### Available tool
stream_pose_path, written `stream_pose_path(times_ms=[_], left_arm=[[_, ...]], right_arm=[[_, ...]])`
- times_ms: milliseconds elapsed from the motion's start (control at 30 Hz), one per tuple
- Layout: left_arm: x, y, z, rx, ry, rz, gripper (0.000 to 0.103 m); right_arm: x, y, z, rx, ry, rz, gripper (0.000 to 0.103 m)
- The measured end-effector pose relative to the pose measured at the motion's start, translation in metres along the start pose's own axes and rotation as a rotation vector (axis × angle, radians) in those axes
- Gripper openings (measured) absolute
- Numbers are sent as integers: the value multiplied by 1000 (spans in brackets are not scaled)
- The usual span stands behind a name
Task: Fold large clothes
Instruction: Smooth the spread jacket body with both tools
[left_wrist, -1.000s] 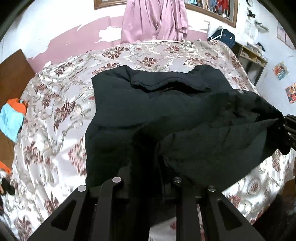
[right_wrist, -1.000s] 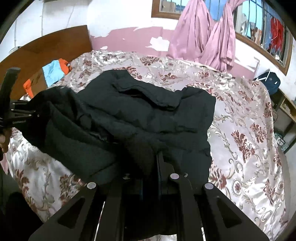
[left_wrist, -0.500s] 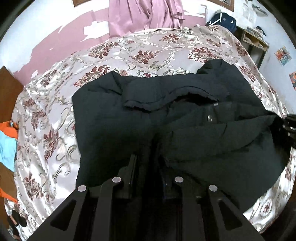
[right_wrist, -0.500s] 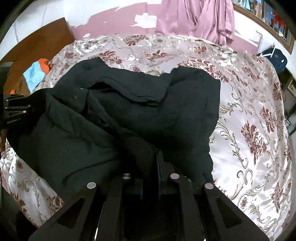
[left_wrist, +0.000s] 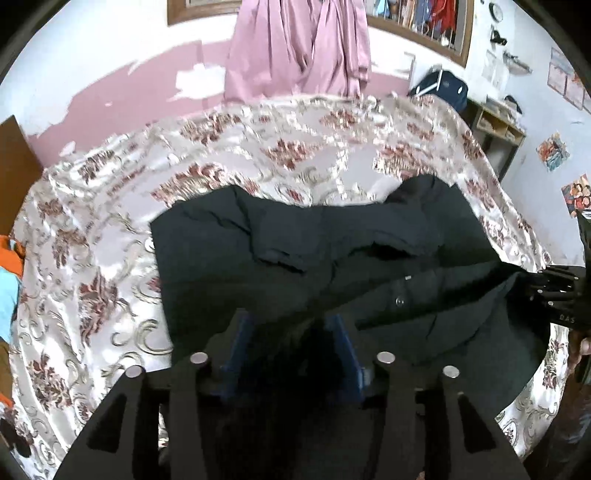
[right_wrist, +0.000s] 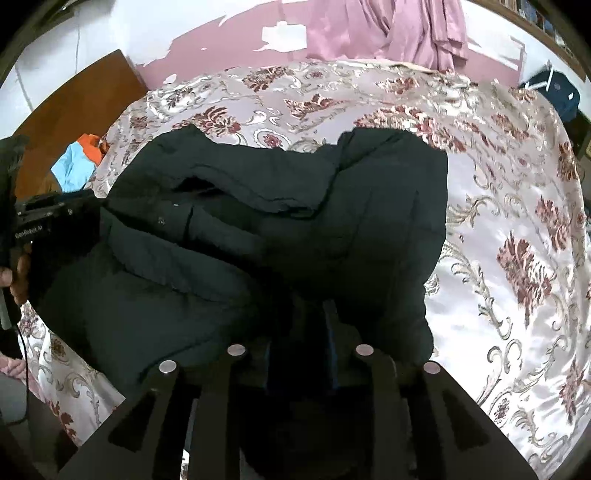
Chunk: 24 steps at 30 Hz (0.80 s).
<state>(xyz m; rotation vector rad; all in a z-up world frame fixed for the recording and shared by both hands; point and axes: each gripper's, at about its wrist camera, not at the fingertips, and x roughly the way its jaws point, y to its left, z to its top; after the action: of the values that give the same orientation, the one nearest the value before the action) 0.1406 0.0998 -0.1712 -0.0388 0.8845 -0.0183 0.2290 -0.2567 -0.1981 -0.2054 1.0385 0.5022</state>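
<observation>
On the bed (left_wrist: 110, 229), both tongs (left_wrist: 291, 343) (right_wrist: 299, 350) were opening around the half-folded black jacket (right_wrist: 295, 229), leaving further folds undone.

The left tongs (left_wrist: 291, 332) point steeply down, their 2 blue-padded fingers (left_wrist: 236, 343) standing apart at 6 o'clock in the left wrist view; the jaws are opening, with black cloth lying loose between them. The right tongs (right_wrist: 299, 332) also tilt steeply down, their jaws opening by a narrower gap, dark cloth still between the pads. In the right wrist view, a hand (right_wrist: 16, 275) grips the left tool's body at 9 o'clock.
</observation>
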Motion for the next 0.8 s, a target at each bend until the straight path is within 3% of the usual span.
stream_pose_path(times_ms=[333,467,633,800], left_arm=[[-68,42,-30,-61,-114,-36,48],[-90,64,-51,-90,-143,-40,58],[-74,74,-73,-92,-63,-38,61],[-58,71,-66,-120,-57,-60,61]], right_arm=[[-9,4,-6,-5,-19,0,28],[-6,3,-10,7,-23,7,28],[-6,3,-12,3,-27,10,28],[-13,3,-13,-1,-39,16,28]])
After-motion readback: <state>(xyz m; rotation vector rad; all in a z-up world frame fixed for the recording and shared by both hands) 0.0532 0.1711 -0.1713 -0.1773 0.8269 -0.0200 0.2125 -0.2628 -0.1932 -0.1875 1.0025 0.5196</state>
